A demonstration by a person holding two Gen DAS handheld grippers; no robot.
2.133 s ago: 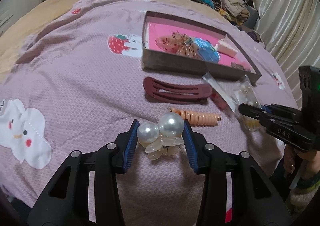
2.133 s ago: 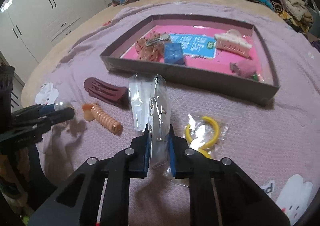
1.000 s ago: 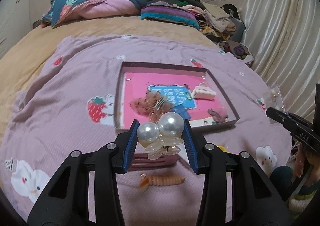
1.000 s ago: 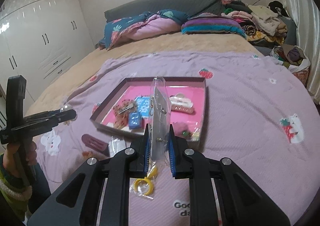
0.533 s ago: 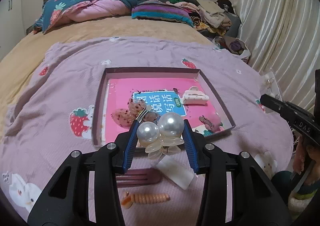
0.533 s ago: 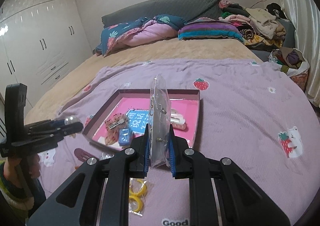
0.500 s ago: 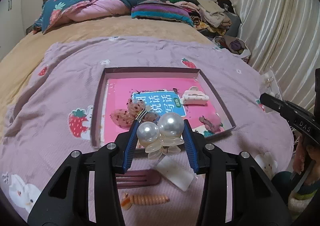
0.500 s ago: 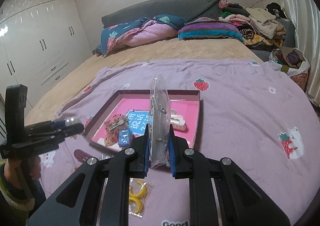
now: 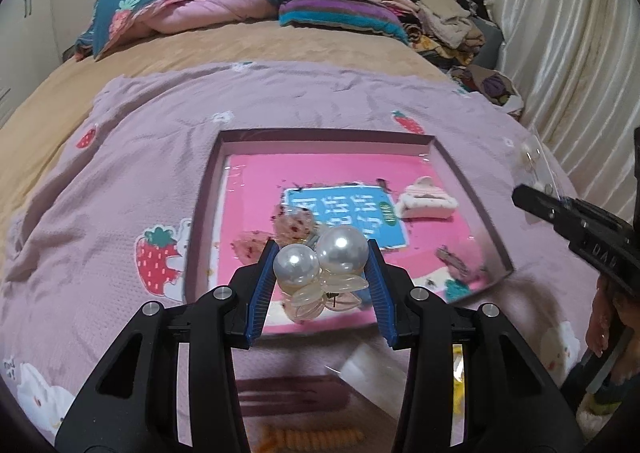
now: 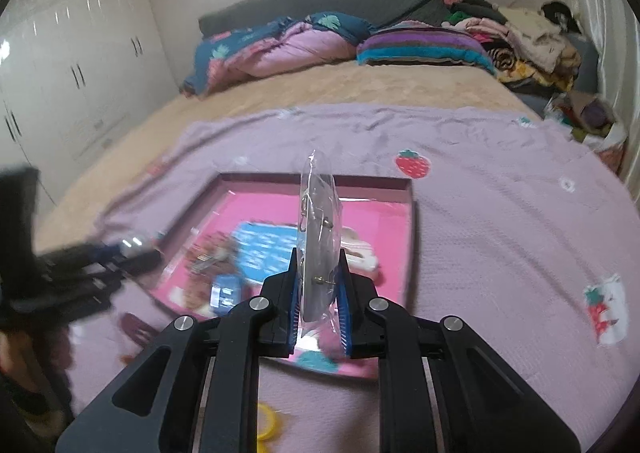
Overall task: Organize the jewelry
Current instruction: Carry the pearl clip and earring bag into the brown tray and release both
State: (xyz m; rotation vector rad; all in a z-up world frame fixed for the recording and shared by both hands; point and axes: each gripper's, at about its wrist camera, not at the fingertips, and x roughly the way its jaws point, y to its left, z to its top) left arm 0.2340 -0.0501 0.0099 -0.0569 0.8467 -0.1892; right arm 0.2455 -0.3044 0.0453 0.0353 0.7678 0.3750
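My left gripper [image 9: 322,267] is shut on a pearl hair clip [image 9: 324,263] with two big white pearls and clear petals, held above the near part of a shallow box [image 9: 208,181] with a pink floor. My right gripper [image 10: 318,289] is shut on a clear plastic packet of earrings [image 10: 318,221], upright and edge-on, over the box's [image 10: 412,237] near right part. In the box lie a cream claw clip [image 9: 426,199], a speckled clip [image 9: 294,219] and a blue card [image 9: 344,213]. In the left wrist view the right gripper [image 9: 532,195] reaches in from the right.
The box sits on a purple strawberry-print blanket [image 9: 132,157] on a bed. Near me on the blanket lie a dark red hair clip [image 9: 292,397], an orange spiral tie [image 9: 312,435], a clear packet [image 9: 368,369] and a yellow ring [image 10: 268,423]. Pillows and piled clothes are at the far end.
Both grippers have moved forward toward and over the box, which now looks larger and nearer. Each still holds its item the same way.
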